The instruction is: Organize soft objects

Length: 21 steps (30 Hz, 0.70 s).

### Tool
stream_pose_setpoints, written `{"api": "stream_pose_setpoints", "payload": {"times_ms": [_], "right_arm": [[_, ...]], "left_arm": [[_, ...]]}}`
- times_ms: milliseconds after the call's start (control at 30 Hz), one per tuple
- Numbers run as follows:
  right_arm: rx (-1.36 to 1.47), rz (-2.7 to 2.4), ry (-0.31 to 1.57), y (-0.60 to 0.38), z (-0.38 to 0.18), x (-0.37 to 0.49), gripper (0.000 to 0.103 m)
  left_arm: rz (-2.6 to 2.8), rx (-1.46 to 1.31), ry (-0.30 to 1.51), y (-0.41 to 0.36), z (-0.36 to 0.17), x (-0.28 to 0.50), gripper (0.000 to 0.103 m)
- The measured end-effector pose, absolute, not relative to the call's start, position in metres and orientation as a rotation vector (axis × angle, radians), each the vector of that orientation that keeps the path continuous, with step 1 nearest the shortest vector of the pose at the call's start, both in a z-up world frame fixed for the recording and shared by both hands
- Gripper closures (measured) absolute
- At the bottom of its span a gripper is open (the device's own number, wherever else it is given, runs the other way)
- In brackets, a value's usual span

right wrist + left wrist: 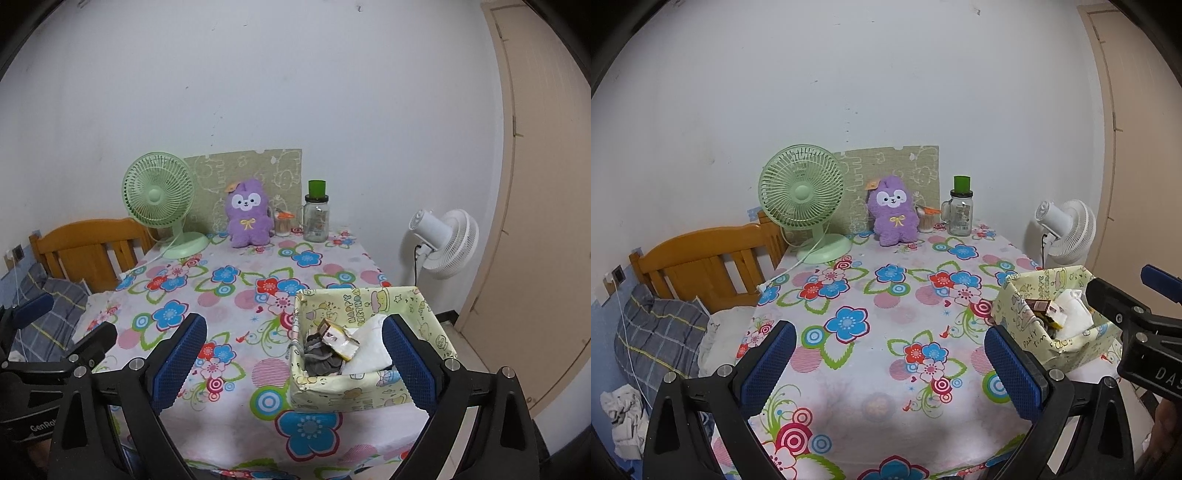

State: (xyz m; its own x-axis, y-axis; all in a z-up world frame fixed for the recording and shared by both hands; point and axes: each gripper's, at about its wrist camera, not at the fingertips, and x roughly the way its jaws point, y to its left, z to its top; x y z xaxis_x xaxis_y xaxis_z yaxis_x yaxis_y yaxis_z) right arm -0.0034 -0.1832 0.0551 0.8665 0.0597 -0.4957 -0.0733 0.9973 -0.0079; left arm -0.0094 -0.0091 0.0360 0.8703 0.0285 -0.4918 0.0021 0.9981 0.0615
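Both grippers, left (890, 363) & right (293, 363), stood wide apart, holding nothing. Box (430, 314) held a gray cloth (321, 356) (half buried), white item partly behind the right finger.

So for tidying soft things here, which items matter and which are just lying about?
Belongs to the job:
- purple plush toy
- yellow paper box, holding grey and white soft items and a snack packet
- both grippers, open and empty

Lying about:
- green desk fan
- glass jar
- toothpick holder
- white fan
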Motion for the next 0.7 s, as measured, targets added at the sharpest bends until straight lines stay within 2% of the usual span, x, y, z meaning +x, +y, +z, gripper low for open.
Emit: {"api": "stream_pose_setpoints", "payload": {"times_ms": [700], "right_arm": [[-0.027, 0.073, 0.522, -0.1808, 0.0537, -0.0026, 0.005]], "left_arm": [[0.028, 0.028, 0.506, -0.0024, 0.0385, -0.0075, 0.000]]}}
